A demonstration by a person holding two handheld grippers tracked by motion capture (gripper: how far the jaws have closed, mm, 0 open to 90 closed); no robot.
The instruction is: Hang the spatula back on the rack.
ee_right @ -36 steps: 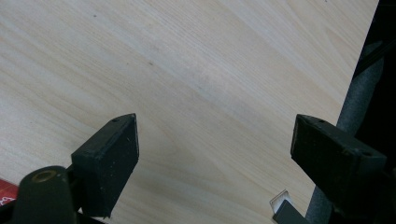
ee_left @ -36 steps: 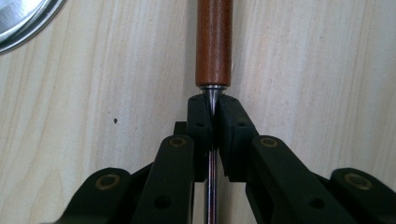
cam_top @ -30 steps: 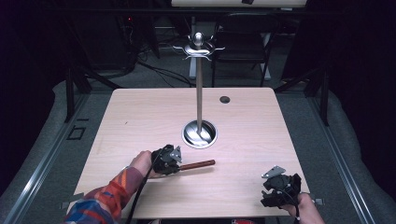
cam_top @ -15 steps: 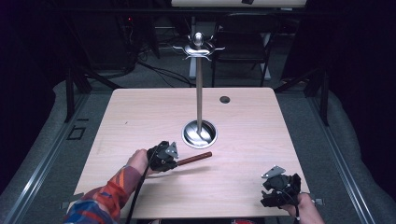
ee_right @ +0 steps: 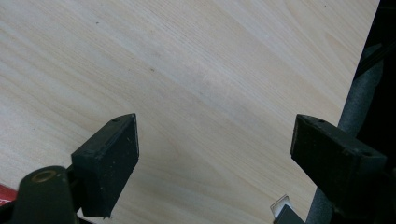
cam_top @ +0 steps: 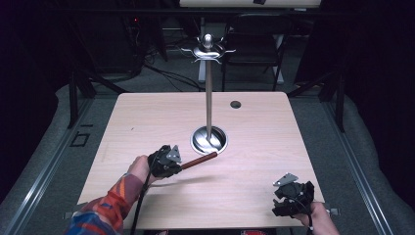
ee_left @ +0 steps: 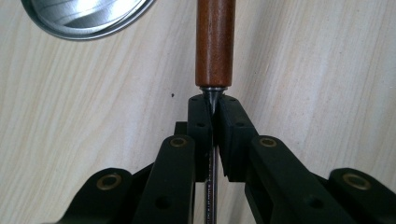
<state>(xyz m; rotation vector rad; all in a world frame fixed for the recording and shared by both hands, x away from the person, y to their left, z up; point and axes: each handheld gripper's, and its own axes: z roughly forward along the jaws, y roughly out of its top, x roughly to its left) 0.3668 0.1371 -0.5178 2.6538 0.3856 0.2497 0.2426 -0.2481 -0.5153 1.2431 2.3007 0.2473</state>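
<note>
The left claw (cam_top: 182, 165) stays clamped on the thin metal shank of the wooden-handled tool (cam_top: 199, 160), now nearer the stand's round base (cam_top: 209, 139) than before. The right claw (cam_top: 289, 199) rests wide open, holding nothing, at the worktop (cam_top: 254, 127) corner. The tool's working end is hidden between the jaws.

Lighting: bench (cam_top: 274, 147) brightly lit from above, surroundings near black. Shadows: soft streak under wooden handle (cam_top: 199, 160). Glare: sheen on round metal base (ee_left: 84, 18). Focus: high view soft and grainy; both gripper views sharp, wood grain distinct.
</note>
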